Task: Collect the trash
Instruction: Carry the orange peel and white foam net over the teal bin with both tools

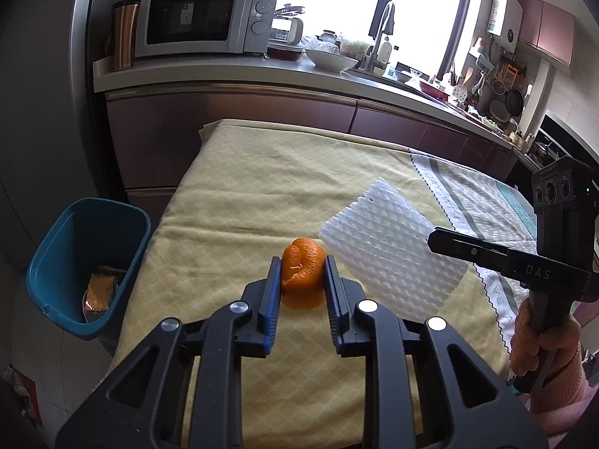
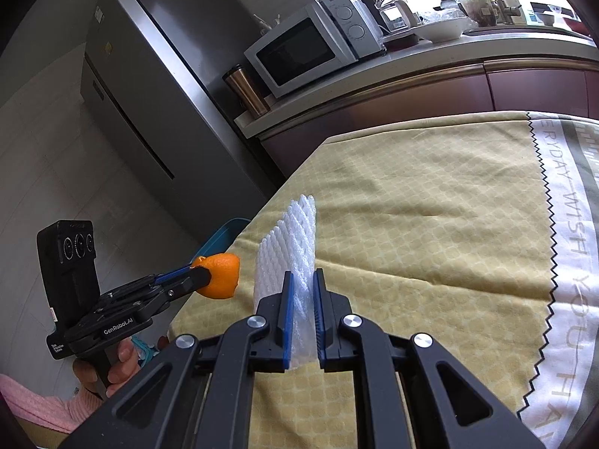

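Clenching orange peel [image 1: 302, 266], the left tool [image 1: 302, 275] mirrors the right tool [image 2: 302, 292] pinching foam netting [image 2: 288, 247].

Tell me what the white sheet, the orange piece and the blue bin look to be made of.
White sheet: soft foam netting, matte and slightly translucent, going by its ribbed mesh and toothed edge.
Orange piece: fruit peel, likely citrus; its skin is dimpled and dull, and it curls on itself.
Blue bin: probably moulded plastic, with smooth teal walls, rounded corners, a rolled rim and a faint sheen.
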`<state>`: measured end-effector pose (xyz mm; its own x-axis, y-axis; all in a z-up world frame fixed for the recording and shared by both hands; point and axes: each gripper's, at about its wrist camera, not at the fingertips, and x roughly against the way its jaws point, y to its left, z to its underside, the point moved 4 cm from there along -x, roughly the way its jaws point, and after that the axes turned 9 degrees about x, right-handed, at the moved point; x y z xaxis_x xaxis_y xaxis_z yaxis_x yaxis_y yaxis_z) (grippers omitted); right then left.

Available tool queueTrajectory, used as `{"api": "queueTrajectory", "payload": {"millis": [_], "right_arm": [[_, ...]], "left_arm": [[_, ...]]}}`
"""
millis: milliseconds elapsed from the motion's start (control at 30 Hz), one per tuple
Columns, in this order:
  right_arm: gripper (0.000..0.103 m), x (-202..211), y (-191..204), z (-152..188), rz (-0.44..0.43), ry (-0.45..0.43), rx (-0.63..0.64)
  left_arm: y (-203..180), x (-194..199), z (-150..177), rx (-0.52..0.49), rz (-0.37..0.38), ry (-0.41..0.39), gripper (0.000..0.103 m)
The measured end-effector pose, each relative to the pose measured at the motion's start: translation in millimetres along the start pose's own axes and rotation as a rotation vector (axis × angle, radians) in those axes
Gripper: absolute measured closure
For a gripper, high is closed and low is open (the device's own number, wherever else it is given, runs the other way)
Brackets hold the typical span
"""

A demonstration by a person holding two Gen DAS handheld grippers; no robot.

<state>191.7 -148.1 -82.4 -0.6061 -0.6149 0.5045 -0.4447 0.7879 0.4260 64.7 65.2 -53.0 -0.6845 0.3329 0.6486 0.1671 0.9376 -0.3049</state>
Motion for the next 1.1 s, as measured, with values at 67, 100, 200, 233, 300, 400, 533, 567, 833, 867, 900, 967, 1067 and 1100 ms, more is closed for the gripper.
{"api": "queueTrajectory", "payload": {"millis": [67, 100, 200, 233, 300, 400, 533, 567, 833, 867, 900, 967, 1067, 1100], "right_arm": [[0.094, -4.5, 2.8, -1.3, -0.011, 0.006, -0.002], [0.094, -6.4, 4.6, -1.7, -0.015, 0.008, 0.0], [0.094, -12.4, 9.6, -3.9, -0.023, 0.015, 0.008], [0.094, -14.6, 11.4, -4.8, -0.029, 0.018, 0.008], [0.094, -18.6, 14.0, -7.0, -0.033, 0.019, 0.013], [0.094, -24.1, 19.0, -9.4, -0.046, 0.025, 0.02], [0.094, -32.0, 25.8, -12.5, -0.062, 0.031, 0.029], [0.094, -33.8, 27.2, -13.5, -0.065, 0.032, 0.03], [0.094, -45.3, 35.9, -16.9, -0.084, 0.042, 0.04], [0.094, -46.4, 36.9, -17.6, -0.087, 0.042, 0.041], [0.094, -47.3, 37.7, -18.1, -0.088, 0.042, 0.043], [0.094, -49.1, 39.4, -19.4, -0.093, 0.042, 0.047], [0.094, -51.6, 41.1, -21.6, -0.1, 0.042, 0.05], [0.094, -53.0, 41.1, -22.4, -0.102, 0.043, 0.049]], "left_arm": [[4.9, 2.4, 0.4, 0.006, -0.005, -0.003, 0.081], [6.7, 3.0, 0.2, 0.008, -0.007, -0.004, 0.081], [12.7, 5.5, -0.1, 0.013, -0.015, -0.008, 0.081], [14.9, 6.3, -0.3, 0.016, -0.018, -0.01, 0.081], [18.8, 7.5, -0.9, 0.023, -0.022, -0.014, 0.081], [24.0, 10.9, -1.2, 0.032, -0.029, -0.02, 0.081], [28.8, 14.9, -2.1, 0.038, -0.04, -0.029, 0.081], [29.8, 15.8, -2.5, 0.039, -0.043, -0.031, 0.081], [39.9, 21.2, -5.6, 0.05, -0.061, -0.047, 0.081], [41.0, 22.2, -6.3, 0.051, -0.065, -0.049, 0.081], [42.4, 23.2, -6.9, 0.052, -0.068, -0.052, 0.081], [43.9, 25.3, -7.6, 0.055, -0.071, -0.057, 0.081], [46.8, 27.6, -8.6, 0.06, -0.077, -0.063, 0.081], [47.9, 28.2, -8.9, 0.061, -0.082, -0.065, 0.081]]}}
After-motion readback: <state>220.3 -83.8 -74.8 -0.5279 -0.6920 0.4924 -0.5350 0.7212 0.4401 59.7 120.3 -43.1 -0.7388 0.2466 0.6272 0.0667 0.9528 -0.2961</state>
